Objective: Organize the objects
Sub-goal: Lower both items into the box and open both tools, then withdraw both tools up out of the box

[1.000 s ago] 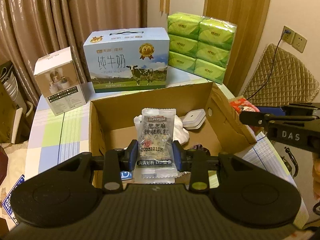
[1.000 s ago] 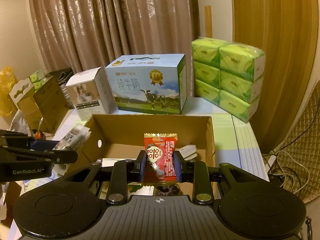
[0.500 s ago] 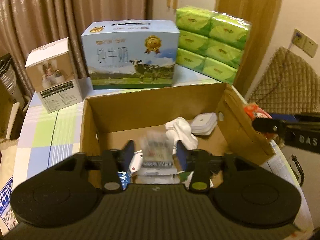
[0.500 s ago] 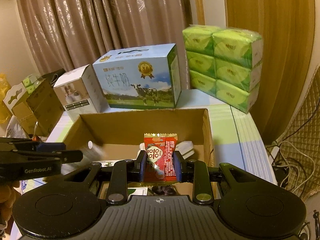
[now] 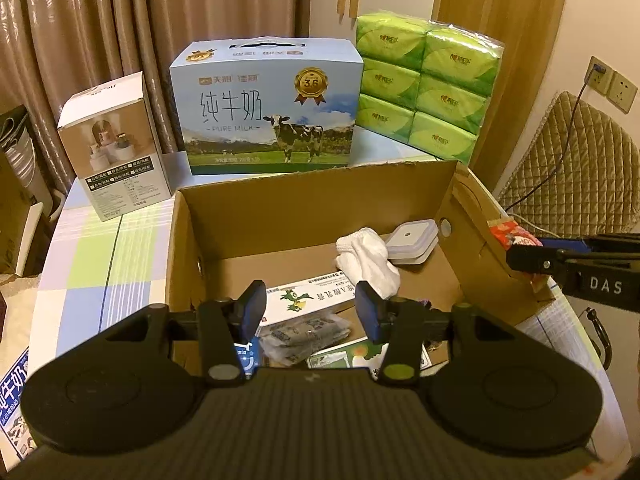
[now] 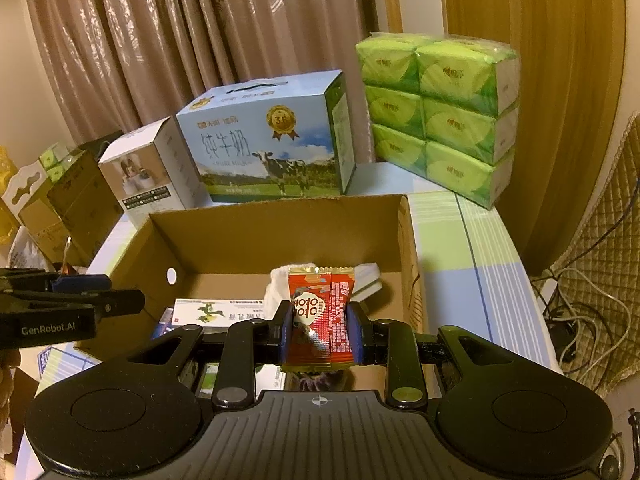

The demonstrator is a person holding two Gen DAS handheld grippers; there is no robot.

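An open cardboard box [image 5: 312,208] stands on the table; it also shows in the right wrist view [image 6: 280,224]. My left gripper [image 5: 311,310] is open and empty above the box's near side. A clear snack packet with dark print [image 5: 304,334] lies in the box below it, beside a white-green carton [image 5: 308,296], a white sock [image 5: 366,260] and a small white case [image 5: 412,240]. My right gripper [image 6: 320,330] is shut on a red snack packet [image 6: 320,312], held over the box's near right side. The right gripper shows at the right in the left wrist view [image 5: 576,268].
Behind the box stand a blue milk carton [image 5: 268,108], a white product box [image 5: 114,148] and a pack of green tissues [image 5: 428,88]. The table has a checked cloth [image 5: 100,264]. A quilted chair [image 5: 572,168] and cables are at the right.
My left gripper opened and let go of the clear snack packet, which dropped into the box. My right gripper kept hold of the red packet and moved a little closer over the box.
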